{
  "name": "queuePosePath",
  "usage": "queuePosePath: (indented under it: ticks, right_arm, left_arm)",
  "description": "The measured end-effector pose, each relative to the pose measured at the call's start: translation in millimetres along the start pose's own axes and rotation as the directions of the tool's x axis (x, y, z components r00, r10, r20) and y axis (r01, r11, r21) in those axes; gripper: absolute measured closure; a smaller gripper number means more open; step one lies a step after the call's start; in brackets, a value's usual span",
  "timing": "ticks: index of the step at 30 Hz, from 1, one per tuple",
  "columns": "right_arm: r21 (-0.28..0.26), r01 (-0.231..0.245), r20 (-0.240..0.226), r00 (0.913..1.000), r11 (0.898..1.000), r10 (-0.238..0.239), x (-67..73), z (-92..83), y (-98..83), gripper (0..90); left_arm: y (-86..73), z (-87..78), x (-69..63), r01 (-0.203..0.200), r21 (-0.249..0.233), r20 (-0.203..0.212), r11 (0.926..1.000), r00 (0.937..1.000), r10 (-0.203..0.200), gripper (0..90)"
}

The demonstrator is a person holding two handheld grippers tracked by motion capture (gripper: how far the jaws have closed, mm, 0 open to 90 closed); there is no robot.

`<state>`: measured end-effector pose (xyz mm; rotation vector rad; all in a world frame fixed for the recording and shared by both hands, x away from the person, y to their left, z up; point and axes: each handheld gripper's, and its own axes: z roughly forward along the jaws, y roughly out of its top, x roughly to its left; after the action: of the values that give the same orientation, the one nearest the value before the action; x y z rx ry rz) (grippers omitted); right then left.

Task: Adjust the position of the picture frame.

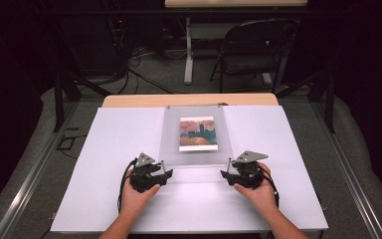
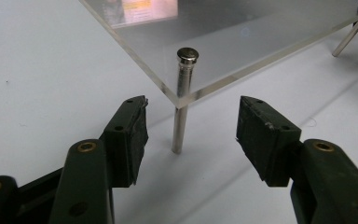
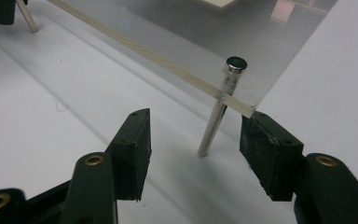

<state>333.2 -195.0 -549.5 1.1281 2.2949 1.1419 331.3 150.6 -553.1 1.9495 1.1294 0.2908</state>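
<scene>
A clear acrylic plate [image 1: 194,160] stands raised on thin metal pins over the white sheet, and a small painted picture [image 1: 197,133] shows at its middle. My left gripper [image 1: 165,172] is at the plate's near left corner. Its jaws [image 2: 193,101] stand open on either side of the round-capped corner pin [image 2: 181,126], and neither pad touches it. My right gripper [image 1: 227,173] is at the near right corner. It too [image 3: 196,114] is open, with that corner's pin [image 3: 214,126] between the pads, nearer the right one.
The white sheet [image 1: 104,164] covers a wooden table [image 1: 129,100]. Beyond the table are a black folding chair [image 1: 256,47], the leg of another table [image 1: 188,55] and cables on the floor. Each gripper view shows the opposite corner pin [image 2: 347,41] [image 3: 27,16] far off.
</scene>
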Motion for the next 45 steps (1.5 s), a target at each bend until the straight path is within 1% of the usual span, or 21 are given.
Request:
queuePosePath:
  ticks: [2, 4, 6, 9, 12, 15, 17, 19, 22, 27, 29, 30, 33, 34, 35, 40, 42, 45]
  right_arm:
    - [-0.003, 0.004, -0.005, 1.0, 1.0, -0.004, 0.8, -2.3, -0.2, 42.2]
    - [0.008, 0.021, 0.004, 0.9998, 1.0, -0.021, 2.3, -3.5, -0.6, 42.5]
    - [0.001, 0.038, 0.011, 0.9992, 0.999, -0.038, 4.7, -5.8, -0.5, 42.5]
    - [-0.008, 0.056, 0.021, 0.9982, 0.998, -0.056, 6.6, -9.0, 1.0, 42.5]
    - [-0.002, 0.057, 0.016, 0.9982, 0.998, -0.057, 7.2, -11.3, 0.9, 42.4]
    - [-0.004, 0.055, 0.011, 0.9984, 0.998, -0.055, 6.9, -16.3, 1.4, 42.1]
    - [-0.011, 0.051, 0.007, 0.9987, 0.999, -0.051, 6.6, -20.5, 1.3, 41.9]
    - [-0.014, 0.051, 0.007, 0.9987, 0.999, -0.05, 5.4, -25.0, 0.7, 41.6]
    - [-0.016, 0.048, 0.01, 0.9988, 0.999, -0.048, 4.3, -32.1, -1.4, 41.4]
    - [-0.031, 0.027, 0.017, 0.9995, 0.999, -0.026, 0.3, -42.0, -7.4, 40.7]
    - [-0.038, 0.016, 0.012, 0.9998, 0.999, -0.015, -1.7, -45.2, -7.9, 44.1]
    - [-0.041, 0.013, 0.007, 0.9999, 0.999, -0.013, -2.2, -46.5, -7.5, 44.1]
    - [-0.056, 0.04, 0.03, 0.9988, 0.998, -0.038, -3.1, -52.3, -5.8, 41.6]
    - [-0.062, 0.039, 0.036, 0.9987, 0.997, -0.037, -3.5, -53.8, -5.9, 40.9]
    - [-0.063, 0.033, 0.036, 0.9989, 0.997, -0.031, -4.1, -55.6, -6.0, 40.2]
    - [-0.075, 0.009, 0.032, 0.9995, 0.997, -0.007, -9.7, -61.0, -8.1, 38.0]
    - [-0.089, -0.01, 0.029, 0.9995, 0.996, 0.012, -12.1, -61.7, -8.7, 37.6]
    - [-0.098, -0.032, 0.014, 0.9993, 0.995, 0.034, -14.4, -64.0, -8.9, 37.6]
  left_arm:
    - [-0.5, -3.0, -1.5, -0.006, -0.007, -0.008, 1.0, 0.9999, 0.006, 41.4]
    - [-0.6, -6.2, -2.8, -0.019, -0.019, -0.011, 0.9996, 0.9998, 0.019, 40.2]
    - [-0.3, -9.3, -4.0, -0.021, -0.009, -0.007, 0.9997, 0.9998, 0.02, 39.7]
    - [-0.6, -13.1, -5.8, -0.024, -0.012, -0.013, 0.9996, 0.9996, 0.024, 39.2]
    - [-1.1, -15.8, -6.8, -0.015, -0.014, -0.004, 0.9998, 0.9999, 0.015, 38.7]
    - [-2.9, -20.6, -8.2, -0.018, -0.008, 0.003, 0.9998, 0.9998, 0.018, 38.3]
    - [-4.6, -24.4, -8.7, -0.021, -0.005, 0.012, 0.9998, 0.9997, 0.021, 37.6]
    - [-6.4, -27.8, -8.8, -0.008, -0.006, 0.023, 0.9999, 0.9997, 0.008, 37.2]
    - [-8.1, -34.0, -7.8, -0.01, -0.008, 0.03, 0.9999, 0.9995, 0.01, 37.2]
    - [-9.4, -43.4, -5.6, -0.01, -0.019, 0.023, 0.9998, 0.9997, 0.011, 37.8]
    - [-9.2, -47.0, -4.7, -0.002, -0.023, 0.016, 0.9997, 0.9999, 0.003, 38.4]
    - [-9.1, -49.6, -3.7, 0.001, -0.032, 0.017, 0.9995, 0.9998, 0.0, 38.4]
    - [-8.7, -55.4, -3.0, 0.003, -0.045, 0.008, 0.999, 1.0, -0.003, 38.2]
    - [-8.6, -56.9, -2.8, 0.005, -0.051, 0.004, 0.9987, 1.0, -0.005, 38.2]
    - [-8.4, -58.4, -2.0, 0.003, -0.051, 0.002, 0.9987, 1.0, -0.003, 38.1]
    - [-7.5, -62.0, 2.1, 0.025, -0.057, -0.008, 0.9981, 0.9997, -0.025, 38.1]
    - [-6.7, -63.0, 3.3, 0.031, -0.058, -0.007, 0.9978, 0.9995, -0.032, 38.1]
    - [-5.4, -65.5, 4.1, 0.043, -0.064, 0.007, 0.997, 0.9991, -0.042, 38.8]
